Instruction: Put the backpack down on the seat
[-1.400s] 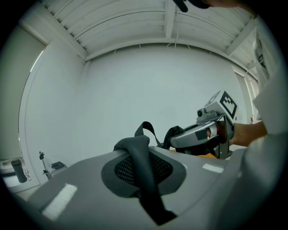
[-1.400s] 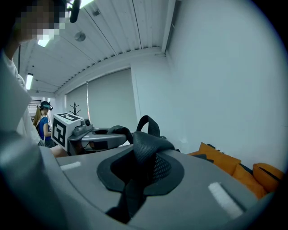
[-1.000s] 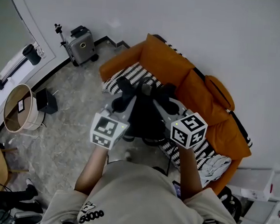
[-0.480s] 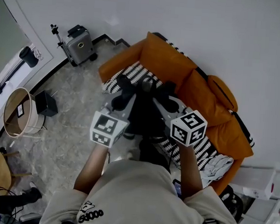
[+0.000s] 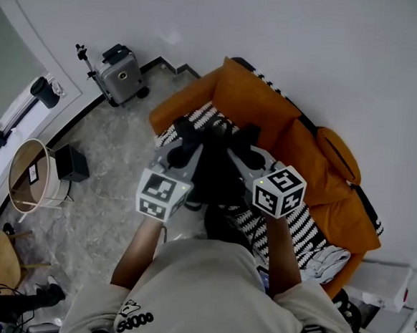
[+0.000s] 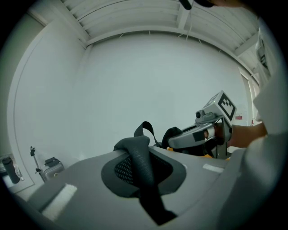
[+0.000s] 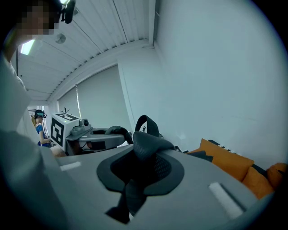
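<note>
Left gripper (image 5: 185, 133) and right gripper (image 5: 245, 138), 2 arms (image 5: 142, 244) extended, clamp straps (image 6: 137, 158) of backpack (image 5: 215, 176).

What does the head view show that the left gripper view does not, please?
Only the head view: the round basket, the striped throw and the black body of the backpack. Only the left gripper view: ceiling slats and the mesh strap pinched in the left claw. Both: the right claw and the grey suitcase.
</note>
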The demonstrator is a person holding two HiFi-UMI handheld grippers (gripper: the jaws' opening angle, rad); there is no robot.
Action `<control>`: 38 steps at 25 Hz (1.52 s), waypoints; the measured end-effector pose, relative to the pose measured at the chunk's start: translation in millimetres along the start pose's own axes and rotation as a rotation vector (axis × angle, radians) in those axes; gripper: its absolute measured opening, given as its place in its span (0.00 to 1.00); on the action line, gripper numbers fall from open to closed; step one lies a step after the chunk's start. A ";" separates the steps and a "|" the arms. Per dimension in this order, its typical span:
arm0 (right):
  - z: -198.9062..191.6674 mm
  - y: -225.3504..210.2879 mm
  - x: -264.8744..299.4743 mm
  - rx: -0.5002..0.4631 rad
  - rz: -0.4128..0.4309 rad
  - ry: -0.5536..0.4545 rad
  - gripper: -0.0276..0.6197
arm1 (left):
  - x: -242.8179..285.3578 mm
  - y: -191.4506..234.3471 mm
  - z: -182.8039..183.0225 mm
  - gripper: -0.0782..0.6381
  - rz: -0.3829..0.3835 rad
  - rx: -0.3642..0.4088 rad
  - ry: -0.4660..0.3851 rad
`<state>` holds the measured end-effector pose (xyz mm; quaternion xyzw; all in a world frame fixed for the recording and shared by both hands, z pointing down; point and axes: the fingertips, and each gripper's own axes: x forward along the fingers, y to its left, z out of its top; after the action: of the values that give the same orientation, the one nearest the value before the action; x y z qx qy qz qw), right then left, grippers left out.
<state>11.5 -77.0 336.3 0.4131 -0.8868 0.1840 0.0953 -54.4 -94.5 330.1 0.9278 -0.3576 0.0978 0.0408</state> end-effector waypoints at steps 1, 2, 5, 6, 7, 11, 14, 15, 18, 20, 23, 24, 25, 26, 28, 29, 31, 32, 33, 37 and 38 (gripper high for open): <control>0.8 -6.4 5.5 0.005 0.003 0.005 0.10 | 6.8 4.7 -1.1 0.15 0.002 -0.004 0.009; 1.6 -13.0 10.9 0.009 0.006 0.011 0.10 | 13.7 9.3 -2.1 0.15 0.004 -0.007 0.018; 5.7 -34.5 27.6 0.021 0.016 0.031 0.10 | 36.1 24.4 -4.0 0.15 0.008 -0.019 0.040; 7.3 -41.6 33.6 0.024 0.019 0.037 0.10 | 43.7 30.2 -4.5 0.15 0.010 -0.024 0.046; 8.8 -48.5 40.0 0.027 0.022 0.045 0.11 | 51.3 36.4 -5.3 0.15 0.013 -0.030 0.052; 12.7 -75.8 64.7 0.042 0.037 0.073 0.11 | 80.8 60.7 -14.3 0.15 0.037 -0.061 0.087; 15.4 -96.8 82.0 0.052 0.051 0.092 0.11 | 103.7 76.6 -17.2 0.15 0.052 -0.086 0.095; 15.5 -104.0 88.1 0.056 0.056 0.099 0.11 | 111.8 82.2 -18.9 0.15 0.055 -0.092 0.100; 11.9 -126.7 104.3 0.073 0.070 0.122 0.11 | 136.5 95.4 -26.8 0.15 0.060 -0.103 0.122; 8.9 -140.0 114.0 0.086 0.079 0.139 0.11 | 150.5 102.5 -32.3 0.15 0.066 -0.111 0.140; 5.5 -156.5 129.5 0.100 0.095 0.165 0.11 | 168.4 114.3 -43.4 0.15 0.084 -0.139 0.180; 4.1 -161.5 134.7 0.104 0.100 0.174 0.11 | 174.5 118.1 -45.4 0.15 0.090 -0.148 0.186; 2.5 -166.5 139.7 0.110 0.104 0.183 0.11 | 180.4 121.7 -46.8 0.15 0.095 -0.156 0.188; 0.6 -171.6 144.4 0.117 0.107 0.191 0.11 | 185.9 125.2 -49.0 0.15 0.099 -0.162 0.191; -4.0 -181.6 153.3 0.131 0.116 0.207 0.11 | 196.1 131.5 -56.6 0.15 0.108 -0.175 0.206; -6.6 -186.4 157.5 0.137 0.121 0.216 0.11 | 200.7 134.4 -61.5 0.15 0.112 -0.182 0.217; -11.0 -195.2 166.5 0.149 0.129 0.232 0.11 | 209.8 141.2 -68.7 0.15 0.120 -0.196 0.230; -12.6 -199.4 171.4 0.155 0.132 0.239 0.11 | 214.5 145.1 -70.9 0.15 0.124 -0.205 0.232; -14.1 -203.4 176.4 0.160 0.135 0.247 0.11 | 219.0 148.9 -73.5 0.15 0.128 -0.215 0.235; -24.5 -220.9 196.9 0.182 0.147 0.275 0.11 | 237.7 163.1 -90.9 0.15 0.148 -0.248 0.260; -27.8 -226.0 202.1 0.190 0.148 0.281 0.11 | 242.9 166.4 -95.9 0.15 0.154 -0.257 0.266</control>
<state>56.0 -340.3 482.5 0.3241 -0.8714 0.3294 0.1647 -4.6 -363.0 476.0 0.8638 -0.4285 0.1762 0.1980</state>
